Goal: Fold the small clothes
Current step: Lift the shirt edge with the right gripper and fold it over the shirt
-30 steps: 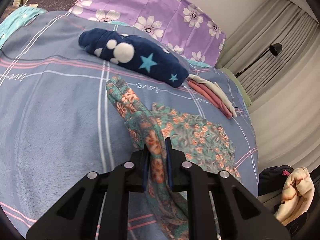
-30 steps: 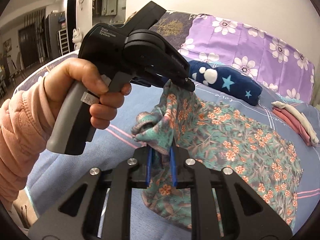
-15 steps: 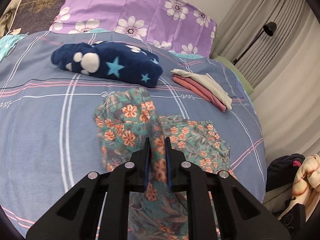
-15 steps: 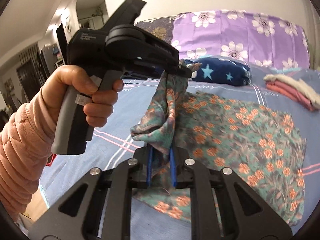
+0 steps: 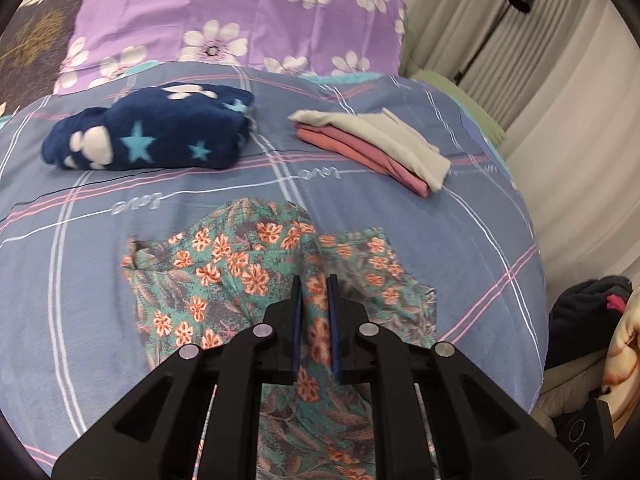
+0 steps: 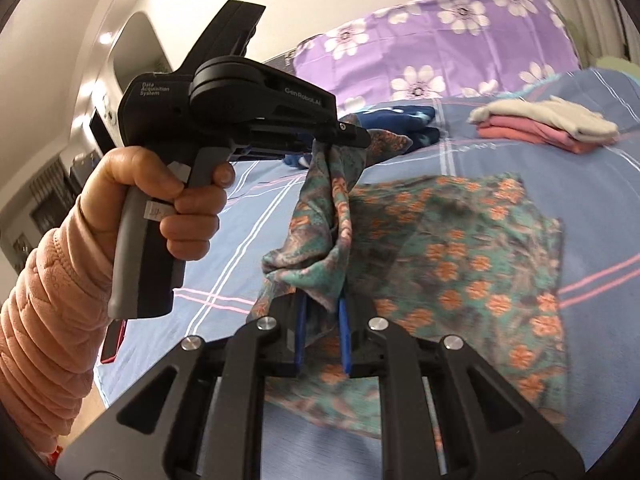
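We have the floral garment [image 5: 240, 280] pinched in both grippers; in the left gripper [image 5: 314, 300] a raised fold of the cloth runs straight between the jaws, which are clenched on it; in the right gripper [image 6: 322, 308] a bunched corner of the same cloth sits between the blue pads [image 6: 345, 328], the jaws clamped on it too. The rest of the garment lies spread on the bed [image 5: 80, 272], below the folded things. From the right wrist view we see our left hand [image 6: 160, 200] gripping the other tool's handle, the cloth hanging from its tip down to our own jaws — a taut, twisted strand. Beyond the garment lie a navy star-patterned fleece bundle [image 5: 152, 136] and, beside it, a folded stack of pink and cream clothes [image 5: 372, 148]; behind both stands the purple flowered pillow [image 5: 240, 12].
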`<state>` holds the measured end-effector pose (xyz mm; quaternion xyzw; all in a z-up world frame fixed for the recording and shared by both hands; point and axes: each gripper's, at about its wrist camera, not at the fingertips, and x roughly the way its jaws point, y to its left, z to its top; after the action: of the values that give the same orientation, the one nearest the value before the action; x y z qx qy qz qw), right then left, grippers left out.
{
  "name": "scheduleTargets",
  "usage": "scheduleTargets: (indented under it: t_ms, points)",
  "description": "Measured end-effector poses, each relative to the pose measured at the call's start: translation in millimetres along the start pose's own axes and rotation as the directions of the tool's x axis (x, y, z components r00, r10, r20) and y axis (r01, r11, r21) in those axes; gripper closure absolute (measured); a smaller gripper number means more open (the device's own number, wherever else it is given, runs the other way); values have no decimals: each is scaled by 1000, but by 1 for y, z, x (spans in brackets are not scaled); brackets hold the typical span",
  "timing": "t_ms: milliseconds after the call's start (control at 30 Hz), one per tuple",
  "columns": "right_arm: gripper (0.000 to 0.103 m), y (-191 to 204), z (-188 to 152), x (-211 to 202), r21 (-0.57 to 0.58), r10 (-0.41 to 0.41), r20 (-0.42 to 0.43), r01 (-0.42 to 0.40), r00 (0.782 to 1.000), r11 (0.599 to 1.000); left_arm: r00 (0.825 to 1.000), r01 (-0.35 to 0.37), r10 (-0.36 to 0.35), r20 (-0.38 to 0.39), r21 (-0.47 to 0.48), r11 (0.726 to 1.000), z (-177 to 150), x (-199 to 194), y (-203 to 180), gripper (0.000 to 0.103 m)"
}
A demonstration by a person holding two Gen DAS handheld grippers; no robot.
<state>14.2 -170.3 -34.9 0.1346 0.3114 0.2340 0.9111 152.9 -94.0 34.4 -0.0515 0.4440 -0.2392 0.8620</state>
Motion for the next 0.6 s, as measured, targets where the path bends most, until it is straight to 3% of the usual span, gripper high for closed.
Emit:
scheduleTargets:
  t_ms: [333, 600]
  points:
    - [90, -58, -6, -36, 130, -31, 42, 26, 999, 991, 998, 10, -5, -64, 86, 996, 12, 41, -66, 92]
    - [90, -94, -26, -48, 226, -44, 13, 40, 999, 973, 991, 28, -11, -132, 131, 991, 2, 79, -102, 92]
